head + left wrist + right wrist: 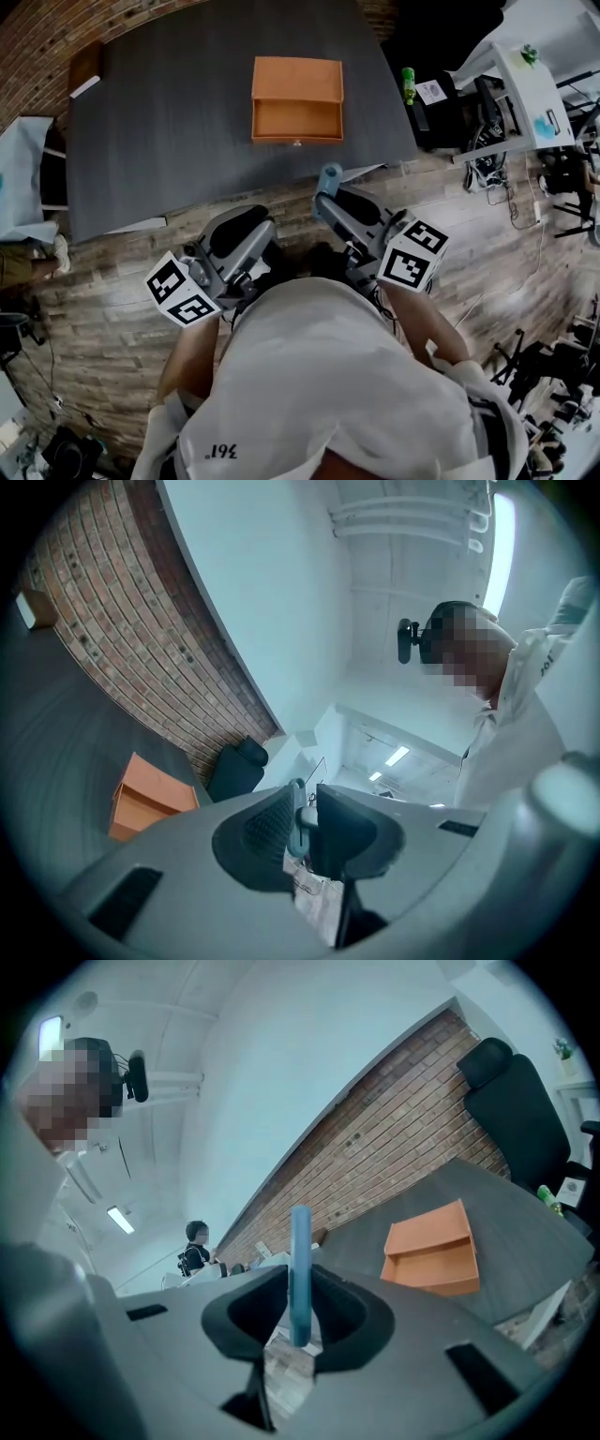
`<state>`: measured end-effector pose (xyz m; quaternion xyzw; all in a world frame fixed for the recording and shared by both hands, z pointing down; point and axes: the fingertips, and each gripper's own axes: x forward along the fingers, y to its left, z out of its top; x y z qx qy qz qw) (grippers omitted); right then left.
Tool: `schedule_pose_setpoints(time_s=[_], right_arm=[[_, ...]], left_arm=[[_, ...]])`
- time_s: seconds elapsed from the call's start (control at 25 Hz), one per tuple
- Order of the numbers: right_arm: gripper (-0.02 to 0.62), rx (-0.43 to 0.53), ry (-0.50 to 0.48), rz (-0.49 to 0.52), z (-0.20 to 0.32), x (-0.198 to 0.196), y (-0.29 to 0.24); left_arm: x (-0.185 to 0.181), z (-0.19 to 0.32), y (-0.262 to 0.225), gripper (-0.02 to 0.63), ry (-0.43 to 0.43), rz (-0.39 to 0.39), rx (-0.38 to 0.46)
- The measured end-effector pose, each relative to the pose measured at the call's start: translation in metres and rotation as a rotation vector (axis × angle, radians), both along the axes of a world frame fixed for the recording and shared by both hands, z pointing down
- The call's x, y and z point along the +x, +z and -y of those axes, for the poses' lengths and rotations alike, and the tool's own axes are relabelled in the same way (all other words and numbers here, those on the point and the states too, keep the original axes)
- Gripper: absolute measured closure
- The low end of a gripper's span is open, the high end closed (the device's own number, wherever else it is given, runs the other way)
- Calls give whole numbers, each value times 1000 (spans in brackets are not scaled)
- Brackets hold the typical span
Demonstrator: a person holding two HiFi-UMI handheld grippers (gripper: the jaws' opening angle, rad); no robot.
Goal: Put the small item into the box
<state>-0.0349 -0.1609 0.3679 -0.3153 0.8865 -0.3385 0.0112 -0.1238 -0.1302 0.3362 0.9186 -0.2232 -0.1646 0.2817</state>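
The orange box [296, 98] lies open on the dark grey table [169, 122]; it also shows in the left gripper view [150, 799] and the right gripper view [433, 1249]. My right gripper [328, 194] is held off the table's near edge, shut on a flat light-blue item [330, 174] that stands upright between its jaws [300, 1269]. My left gripper [265, 232] is lower, close to my body, well short of the box. Its jaws [307, 822] stand close together, with only a thin pale sliver in the gap that I cannot identify.
A brown block [84, 67] rests on the table's far left corner. A green bottle [409, 84], a black chair [441, 103] and a white desk [525, 94] stand to the table's right. Wood floor with cables lies around me. A person [197, 1241] stands far off.
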Motion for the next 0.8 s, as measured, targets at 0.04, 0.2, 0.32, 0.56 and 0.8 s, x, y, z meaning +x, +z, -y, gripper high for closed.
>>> schedule_pose_setpoints(time_s=[0.04, 0.2, 0.32, 0.56, 0.8], right_arm=[[508, -2, 1, -2, -1, 0, 1], [508, -11, -3, -7, 2, 3, 3], [508, -15, -11, -10, 10, 6, 5], [508, -13, -28, -21, 22, 22, 4], [508, 2, -29, -33, 37, 34, 1]], left_arm=[[0, 0, 1, 525, 1, -3, -4], [3, 1, 6, 525, -6, -7, -12], [4, 7, 11, 525, -24, -1, -23], [17, 17, 11, 525, -50, 3, -24], [26, 25, 8, 525, -58, 11, -10]])
